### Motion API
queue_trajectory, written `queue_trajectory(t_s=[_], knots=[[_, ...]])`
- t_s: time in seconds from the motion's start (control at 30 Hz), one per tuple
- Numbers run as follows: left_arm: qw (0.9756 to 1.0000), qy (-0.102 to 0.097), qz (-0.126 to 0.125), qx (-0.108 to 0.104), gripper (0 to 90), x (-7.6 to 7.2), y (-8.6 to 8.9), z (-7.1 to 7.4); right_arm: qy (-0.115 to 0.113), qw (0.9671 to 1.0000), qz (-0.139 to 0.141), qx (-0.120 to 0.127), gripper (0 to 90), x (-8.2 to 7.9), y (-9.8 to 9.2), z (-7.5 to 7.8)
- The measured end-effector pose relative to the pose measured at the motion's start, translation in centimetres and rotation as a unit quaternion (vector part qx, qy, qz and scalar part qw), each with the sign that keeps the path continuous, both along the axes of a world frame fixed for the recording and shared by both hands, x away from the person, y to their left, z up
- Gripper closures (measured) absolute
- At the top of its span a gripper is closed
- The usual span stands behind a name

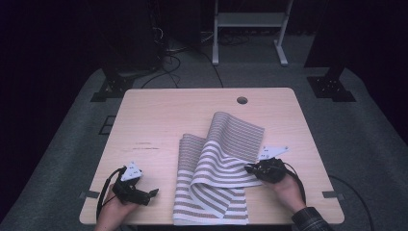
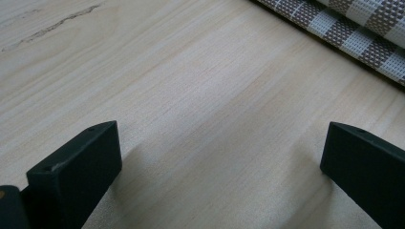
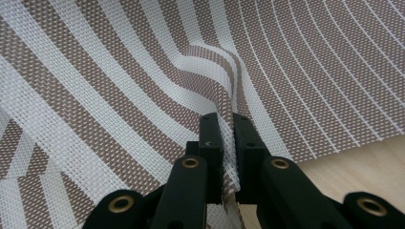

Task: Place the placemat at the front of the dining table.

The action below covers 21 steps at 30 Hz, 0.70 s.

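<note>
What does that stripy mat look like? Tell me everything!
The striped placemat looks woven, like plastic mesh, with brown and white stripes. It lies on the wooden table, near the front edge, partly folded over itself. The right hand-held gripper is shut on its edge, puckering the weave and lifting that side.

high view: above table (image 1: 159, 115) near edge, looking forward-down
left gripper view: skims tabletop
right gripper view: close on striped mat (image 3: 119, 86)
shared: mat
</note>
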<state>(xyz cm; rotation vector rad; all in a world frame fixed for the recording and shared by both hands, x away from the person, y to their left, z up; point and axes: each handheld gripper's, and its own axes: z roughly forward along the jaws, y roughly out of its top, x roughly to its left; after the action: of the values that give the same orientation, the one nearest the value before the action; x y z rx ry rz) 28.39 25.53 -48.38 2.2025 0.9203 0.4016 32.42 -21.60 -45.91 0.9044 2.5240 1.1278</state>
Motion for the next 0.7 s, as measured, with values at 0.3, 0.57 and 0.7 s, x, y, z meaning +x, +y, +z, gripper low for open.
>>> queue_trajectory(t_s=[0.3,0.57,0.7], knots=[[1.0000,0.000,0.000,0.000,0.0,0.0,0.0,0.0,0.003,0.9999,-0.008,0.009,84.1,1.4,-0.3,0.6],[1.0000,0.000,0.000,0.000,0.0,0.0,0.0,0.0,-0.004,0.9998,-0.013,0.011,84.2,2.4,0.0,1.2],[1.0000,-0.001,0.001,-0.001,0.0,0.0,0.0,0.0,-0.006,0.9998,-0.016,0.008,84.2,3.4,0.0,1.5]])
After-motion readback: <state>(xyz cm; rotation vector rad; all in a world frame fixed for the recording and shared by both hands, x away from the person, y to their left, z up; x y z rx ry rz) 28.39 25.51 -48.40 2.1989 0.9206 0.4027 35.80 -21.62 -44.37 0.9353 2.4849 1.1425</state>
